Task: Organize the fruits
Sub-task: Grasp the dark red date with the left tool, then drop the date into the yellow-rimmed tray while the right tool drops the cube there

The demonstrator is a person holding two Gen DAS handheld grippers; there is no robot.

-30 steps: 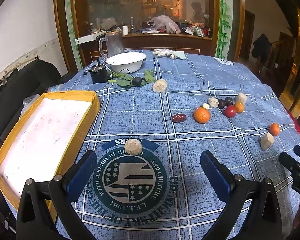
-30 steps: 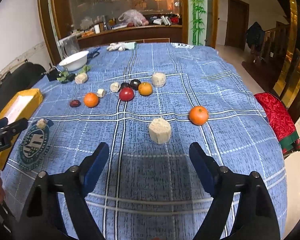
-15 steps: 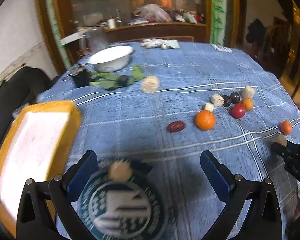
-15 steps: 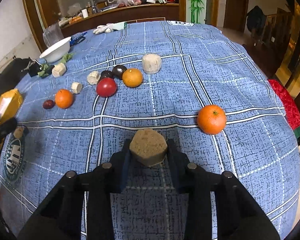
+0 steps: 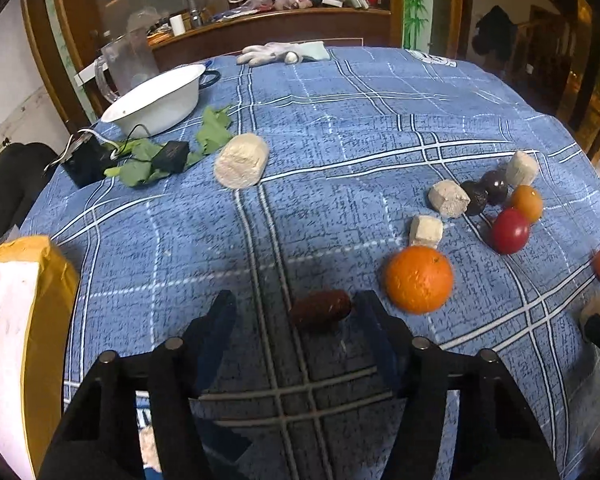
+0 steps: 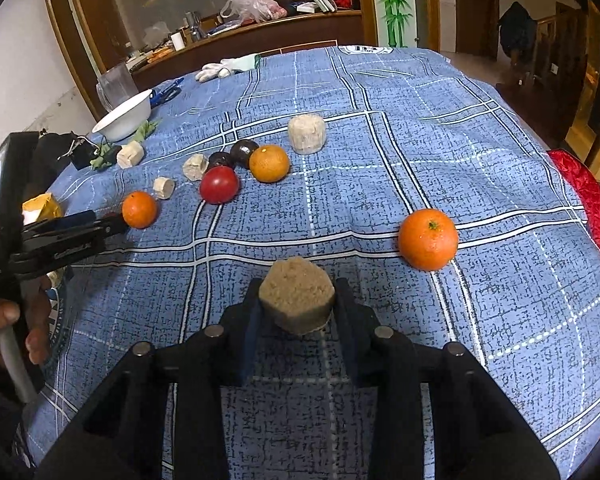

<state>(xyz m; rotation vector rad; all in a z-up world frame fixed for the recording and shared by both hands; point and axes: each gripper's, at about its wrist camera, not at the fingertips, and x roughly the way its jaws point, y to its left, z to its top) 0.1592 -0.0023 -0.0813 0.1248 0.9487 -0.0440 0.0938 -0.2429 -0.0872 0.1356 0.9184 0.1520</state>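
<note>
R gripper: 1 s back its fingers stood wide, short of the tan hexagonal fibrous block; now they are clamped on it, one pad on each side. Block looks raised a little off the blue plaid tablecloth, can't be sure. So one item is secured, ready to carry.

L gripper: was over the round printed emblem near the yellow-edged white tray; has since swung right and now straddles the dark red oblong date-like fruit. Fingers apart; right finger touching or nearly touching the fruit, left finger well clear. Fruit lies on the cloth, not gripped. Likely next: close on it.

Room and edges:
- Large orange sits just right of L gripper's right finger; closing shouldn't bump it, but tight.
- Far right: cluster of red tomato-like fruit, small orange, dark round fruits, pale chunks. Avoid.
- Second orange just right and far of R gripper.
- Open cloth in centre, between date and pale cylinder block.
- Tray at left edge, path to it clear.
- Right table edge drops away near.
</note>
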